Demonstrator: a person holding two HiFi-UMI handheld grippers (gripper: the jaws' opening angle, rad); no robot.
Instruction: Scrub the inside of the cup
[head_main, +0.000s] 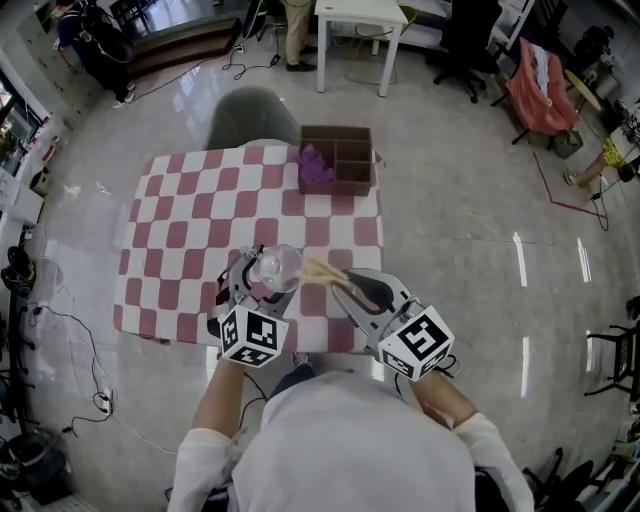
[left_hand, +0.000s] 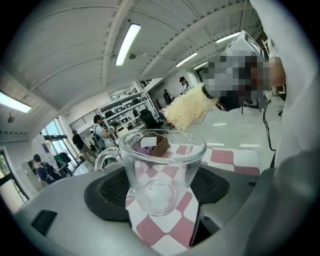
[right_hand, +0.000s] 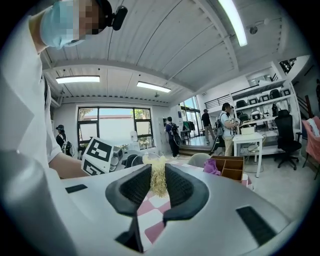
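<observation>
A clear glass cup (head_main: 276, 268) with a handle is held over the front part of the checked table, and my left gripper (head_main: 262, 270) is shut on it. In the left gripper view the cup (left_hand: 161, 170) stands empty between the dark pads (left_hand: 112, 192), its mouth facing away. My right gripper (head_main: 347, 286) is shut on a pale straw-like scrubber (head_main: 320, 272), whose tip lies just right of the cup's rim, outside it. The scrubber (left_hand: 189, 108) hangs beyond the cup's mouth there. In the right gripper view the scrubber (right_hand: 159, 181) is pinched in my right gripper (right_hand: 159, 186).
A red-and-white checked cloth (head_main: 190, 225) covers the table. At the table's far edge stands a brown compartment box (head_main: 350, 160) with a purple cloth (head_main: 316, 166) in it. A grey chair (head_main: 250, 118) stands behind the table. People stand farther off in the room.
</observation>
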